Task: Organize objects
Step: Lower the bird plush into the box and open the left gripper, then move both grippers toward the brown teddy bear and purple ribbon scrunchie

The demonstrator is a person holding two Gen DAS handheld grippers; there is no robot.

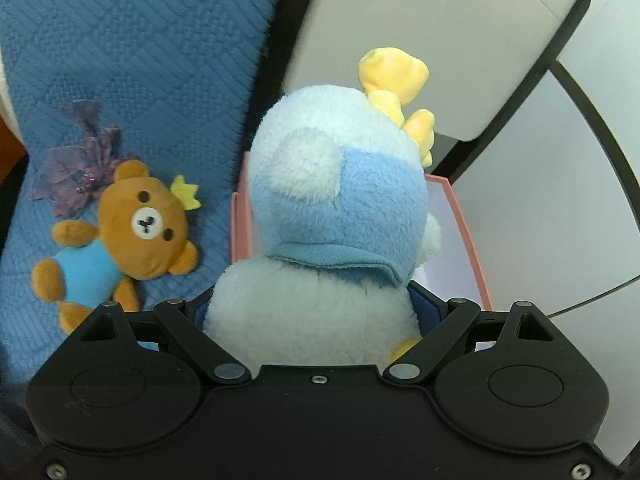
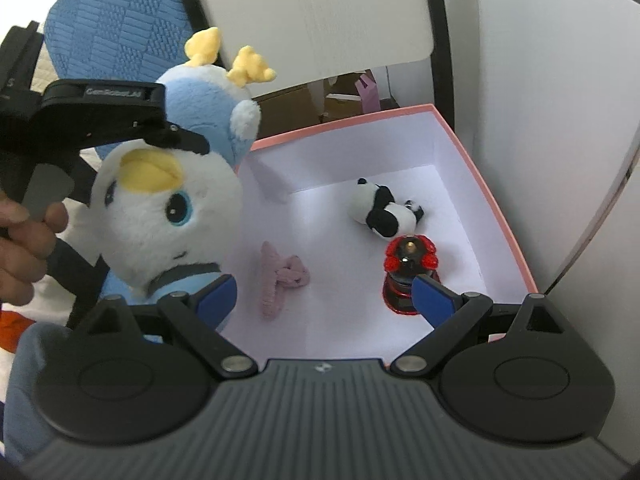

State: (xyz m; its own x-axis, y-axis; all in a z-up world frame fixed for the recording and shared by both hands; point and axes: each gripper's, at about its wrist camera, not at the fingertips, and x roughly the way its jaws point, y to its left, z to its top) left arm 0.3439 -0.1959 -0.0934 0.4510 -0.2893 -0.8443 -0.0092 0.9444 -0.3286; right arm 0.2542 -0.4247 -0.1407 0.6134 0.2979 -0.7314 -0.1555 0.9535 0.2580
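Observation:
My left gripper [image 1: 312,312] is shut on a white and light-blue penguin plush [image 1: 332,216] with yellow tufts, held over the left edge of a pink box [image 1: 476,264]. The right wrist view shows the same plush [image 2: 168,208] in the left gripper, beside the pink box [image 2: 496,208]. In the box lie a panda plush [image 2: 384,210], a pink knitted toy [image 2: 280,276] and a red shiny ornament [image 2: 408,276]. My right gripper [image 2: 324,296] is open and empty above the box's near side. A brown bear plush [image 1: 120,236] lies on the blue cushion.
A purple fabric flower [image 1: 76,160] lies behind the bear on the blue quilted cushion [image 1: 140,40]. A white panel with a black frame [image 1: 420,20] stands behind the box. A white wall [image 2: 560,60] is to the right.

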